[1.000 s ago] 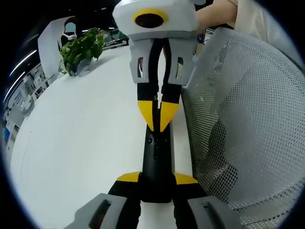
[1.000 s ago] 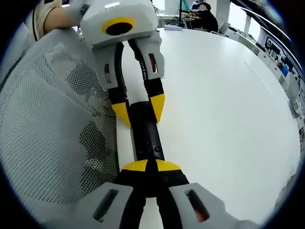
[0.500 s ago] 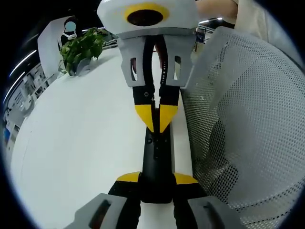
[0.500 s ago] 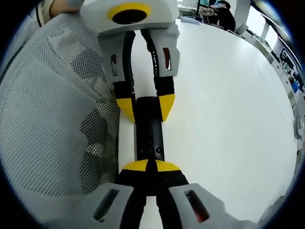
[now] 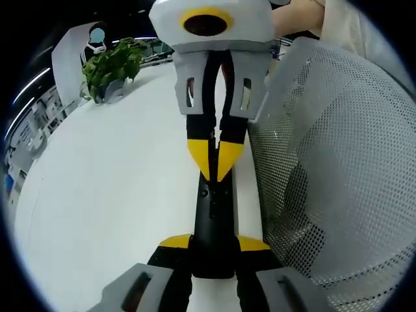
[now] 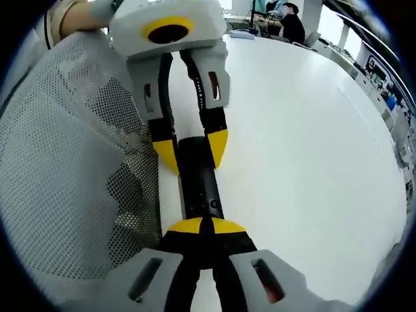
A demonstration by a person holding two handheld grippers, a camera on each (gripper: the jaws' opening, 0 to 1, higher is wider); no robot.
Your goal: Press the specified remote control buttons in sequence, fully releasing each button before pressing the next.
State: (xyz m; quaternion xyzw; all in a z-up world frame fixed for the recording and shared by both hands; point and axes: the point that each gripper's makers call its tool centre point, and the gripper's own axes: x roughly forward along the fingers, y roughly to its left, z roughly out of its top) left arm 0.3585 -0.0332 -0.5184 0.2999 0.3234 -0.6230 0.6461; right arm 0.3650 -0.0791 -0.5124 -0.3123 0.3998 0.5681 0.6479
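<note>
Fingers [image 5: 242, 244] of the left gripper [image 5: 213, 244] are clamping the remote's [image 5: 213, 221] near end; its long axis is running toward 12 o'clock over the white bench [image 5: 117, 188], where the right gripper's [image 5: 214, 170] closed, empty tips are pressing its button face.

Grey plastic left gripper [image 5: 213, 244] and right gripper [image 6: 202, 226], black arms ending in yellow pointed fingertips [image 5: 175, 242]; cream fabric sleeve [image 5: 351, 26] behind.
</note>
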